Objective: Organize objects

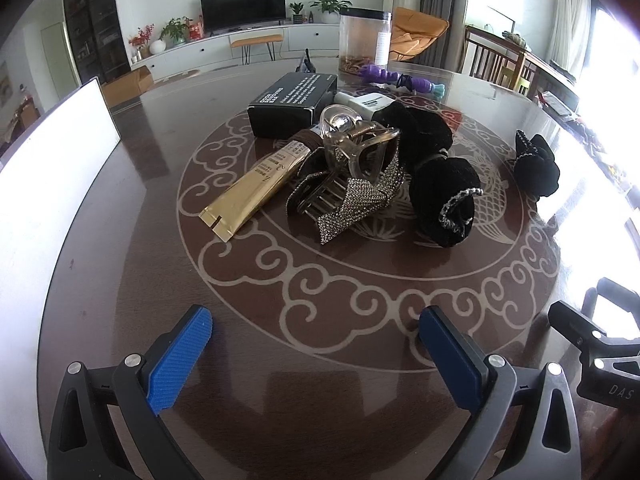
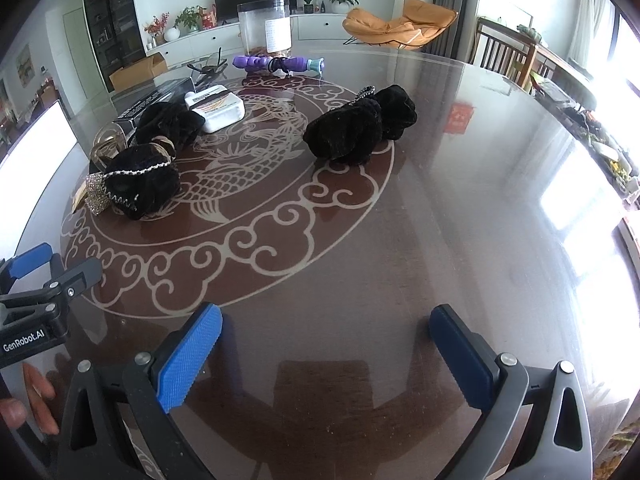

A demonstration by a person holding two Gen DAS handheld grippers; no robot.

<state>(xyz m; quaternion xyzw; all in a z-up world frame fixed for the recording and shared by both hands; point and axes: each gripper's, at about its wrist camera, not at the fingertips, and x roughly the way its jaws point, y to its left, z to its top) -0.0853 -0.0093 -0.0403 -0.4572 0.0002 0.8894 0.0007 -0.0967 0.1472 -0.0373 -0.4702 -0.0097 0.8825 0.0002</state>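
Note:
A pile lies mid-table: a gold tube (image 1: 256,184), a rhinestone hair claw (image 1: 352,196), a clear claw clip (image 1: 360,148), a black box (image 1: 292,104), a white box (image 1: 370,102) (image 2: 216,108) and black velvet scrunchies (image 1: 448,196) (image 2: 140,184). Another black scrunchie (image 1: 534,164) (image 2: 360,128) lies apart to the right. My left gripper (image 1: 316,344) is open and empty, short of the pile. My right gripper (image 2: 326,344) is open and empty over bare table, well short of the lone scrunchie.
A clear plastic jar (image 1: 364,40) (image 2: 266,26) and a purple toy (image 1: 384,78) (image 2: 280,64) stand at the far edge. A white board (image 1: 48,184) stands at the left. The round patterned table (image 2: 460,200) has chairs behind on the right.

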